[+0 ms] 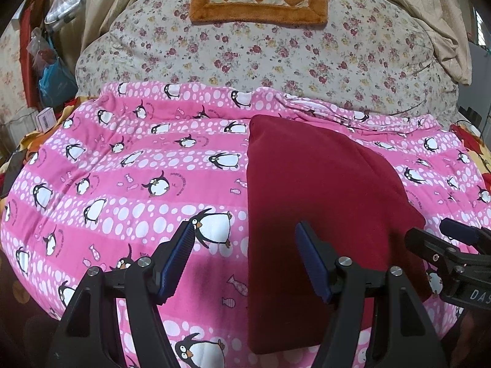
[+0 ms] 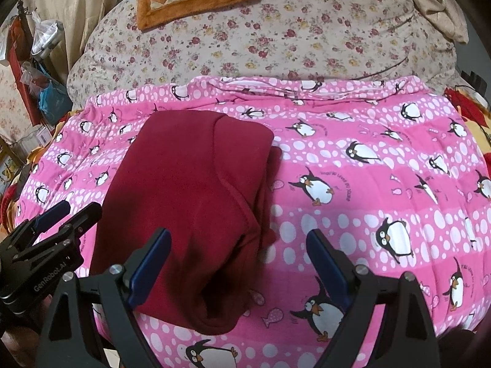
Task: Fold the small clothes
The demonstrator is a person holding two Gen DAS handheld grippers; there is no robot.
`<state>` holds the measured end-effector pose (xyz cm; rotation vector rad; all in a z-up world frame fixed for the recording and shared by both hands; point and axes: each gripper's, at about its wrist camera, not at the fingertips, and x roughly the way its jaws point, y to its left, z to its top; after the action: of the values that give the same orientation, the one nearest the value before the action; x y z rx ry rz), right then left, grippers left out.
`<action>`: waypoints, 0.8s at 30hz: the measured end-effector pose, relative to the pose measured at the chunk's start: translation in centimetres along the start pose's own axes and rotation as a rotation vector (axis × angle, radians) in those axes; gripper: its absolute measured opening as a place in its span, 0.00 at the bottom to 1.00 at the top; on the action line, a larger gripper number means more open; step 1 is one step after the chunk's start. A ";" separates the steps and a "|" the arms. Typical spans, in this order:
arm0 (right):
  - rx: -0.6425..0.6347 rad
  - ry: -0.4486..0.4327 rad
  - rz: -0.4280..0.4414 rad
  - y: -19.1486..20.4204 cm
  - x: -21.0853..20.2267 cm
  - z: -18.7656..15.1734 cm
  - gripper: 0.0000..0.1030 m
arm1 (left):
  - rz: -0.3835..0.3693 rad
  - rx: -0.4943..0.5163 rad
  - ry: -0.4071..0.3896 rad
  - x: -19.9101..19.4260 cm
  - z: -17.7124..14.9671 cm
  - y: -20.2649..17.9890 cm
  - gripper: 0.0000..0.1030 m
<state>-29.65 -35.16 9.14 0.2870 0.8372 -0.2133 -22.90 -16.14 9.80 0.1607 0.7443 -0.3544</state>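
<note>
- One dark red garment (image 1: 322, 202), folded into a tall slab, lies on a pink penguin-print blanket (image 1: 122, 184) in the left wrist view. It sits ahead of the left claw (image 1: 244, 230), under and beyond that claw's right finger. The left claw is released, nothing between its pads. Its near end is cut off behind the claw's frame. The right claw's tips (image 1: 442, 233) poke in at the right edge.
- Right wrist view: the same garment (image 2: 190, 190) shows layered folds and a curved seam, ahead and left of the right claw (image 2: 237, 237), which gapes wide, empty. The garment's lower left is hidden by the left finger. The left claw (image 2: 73, 211) enters at the left.
</note>
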 end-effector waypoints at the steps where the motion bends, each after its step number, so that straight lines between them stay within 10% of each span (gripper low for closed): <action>1: 0.000 -0.001 0.000 0.0 0.0 0.0 0.90 | 0.001 0.000 0.000 0.0 0.0 0.0 0.47; 24: -0.007 0.014 -0.003 0.5 0.6 0.2 0.90 | 0.002 -0.016 0.016 0.7 0.0 0.7 0.47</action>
<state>-29.01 -34.78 8.89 0.2814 0.8517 -0.2111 -22.23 -15.69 9.34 0.1492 0.7627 -0.3450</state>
